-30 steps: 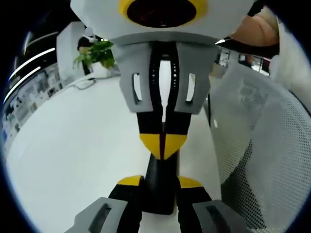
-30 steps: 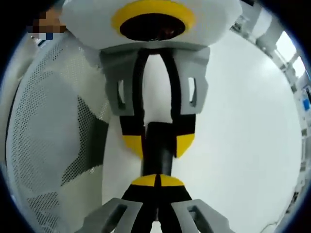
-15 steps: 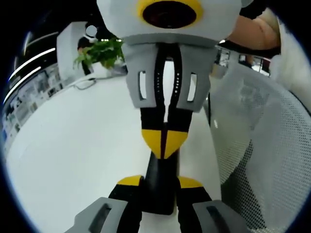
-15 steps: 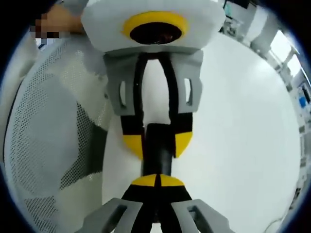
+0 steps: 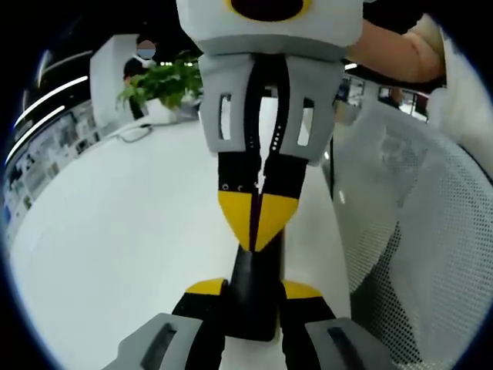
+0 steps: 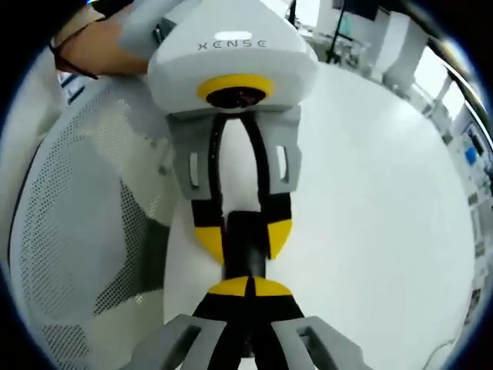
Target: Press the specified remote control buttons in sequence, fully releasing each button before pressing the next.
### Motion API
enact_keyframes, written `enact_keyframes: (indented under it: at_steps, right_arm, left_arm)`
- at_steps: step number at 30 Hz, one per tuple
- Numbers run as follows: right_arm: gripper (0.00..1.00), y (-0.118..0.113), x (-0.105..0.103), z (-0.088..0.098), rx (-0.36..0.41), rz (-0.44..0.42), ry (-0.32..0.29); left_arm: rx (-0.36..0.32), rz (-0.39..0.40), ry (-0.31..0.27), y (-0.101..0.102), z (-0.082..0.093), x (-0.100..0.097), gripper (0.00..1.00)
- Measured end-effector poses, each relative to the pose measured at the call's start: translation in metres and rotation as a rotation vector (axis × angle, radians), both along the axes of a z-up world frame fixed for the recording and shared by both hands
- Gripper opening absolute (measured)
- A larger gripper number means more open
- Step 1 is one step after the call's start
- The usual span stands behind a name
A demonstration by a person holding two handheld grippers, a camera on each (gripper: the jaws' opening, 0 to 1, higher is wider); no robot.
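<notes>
Bright, even light floods my white table (image 5: 115, 254); ceiling strip lights (image 5: 54, 96) glow at left. Fisheye bends the edges, and my nearest jaws blur softly.

- Straight ahead of my left gripper (image 5: 255, 289) the right gripper (image 5: 254, 235) faces me tip to tip, its closed jaws on the black remote (image 5: 256, 289) my jaws clamp; no way forward there.
- To its left the white table (image 5: 115, 231) lies bare and wide.
- To its right a white mesh chair (image 5: 416, 231) stands close to the table edge.
- Far ahead-left, a potted plant (image 5: 158, 81) sits at the table's end.
- From my right gripper, bare table stretches rightward.
</notes>
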State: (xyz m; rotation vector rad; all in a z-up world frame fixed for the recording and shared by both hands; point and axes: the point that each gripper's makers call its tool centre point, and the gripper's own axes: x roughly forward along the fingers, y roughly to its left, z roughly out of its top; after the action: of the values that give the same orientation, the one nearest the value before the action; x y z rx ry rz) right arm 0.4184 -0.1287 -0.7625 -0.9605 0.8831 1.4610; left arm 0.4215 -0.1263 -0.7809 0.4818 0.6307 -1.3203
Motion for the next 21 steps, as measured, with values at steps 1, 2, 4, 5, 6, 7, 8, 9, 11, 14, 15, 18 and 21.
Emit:
enact_keyframes:
  at_steps: [1,2,4,5,6,7,8,9,11,14,15,18,21]
  right_arm:
    - [0.00,0.001,-0.001,0.000,-0.001,0.005,-0.002]
    - [0.00,0.002,-0.001,0.000,-0.002,0.009,-0.002]
    - [0.00,0.004,-0.003,0.001,-0.003,0.020,-0.001]
    - [0.00,0.005,-0.004,0.000,-0.004,0.025,-0.003]
    - [0.00,0.005,-0.004,0.000,-0.005,0.028,-0.004]
    - [0.00,0.006,-0.004,-0.001,-0.006,0.033,-0.003]
    - [0.00,0.006,-0.005,-0.002,-0.007,0.038,-0.002]
    - [0.00,0.006,-0.004,-0.004,-0.010,0.043,-0.003]
    - [0.00,0.005,-0.004,-0.006,-0.017,0.048,-0.003]
    - [0.00,0.004,-0.005,-0.008,-0.024,0.054,-0.005]
    - [0.00,0.004,-0.005,-0.008,-0.026,0.055,-0.006]
    - [0.00,0.004,-0.004,-0.009,-0.028,0.058,-0.006]
    - [0.00,0.005,-0.003,-0.011,-0.033,0.062,-0.012]
  left_arm:
    - [0.000,0.000,0.000,0.000,0.000,0.000,0.25]
    - [-0.001,0.000,0.000,0.000,0.000,0.000,0.25]
    - [0.000,0.000,0.000,0.000,0.001,0.000,0.25]
    - [0.000,0.000,0.000,0.000,0.001,0.000,0.25]
    - [0.000,0.001,-0.001,0.000,0.001,-0.001,0.25]
    - [-0.001,0.001,-0.001,0.000,0.001,-0.001,0.25]
    - [-0.001,0.002,-0.001,0.000,0.002,-0.001,0.25]
    - [-0.001,0.001,-0.001,0.000,0.002,-0.001,0.25]
    - [-0.001,0.002,-0.001,0.000,0.002,-0.001,0.25]
    - [-0.001,0.001,0.000,0.000,0.002,0.000,0.25]
    - [-0.001,0.001,0.000,0.000,0.002,0.000,0.25]
    - [-0.002,0.002,0.001,0.000,0.002,0.000,0.25]
    - [-0.003,0.002,0.001,0.000,0.002,0.000,0.25]
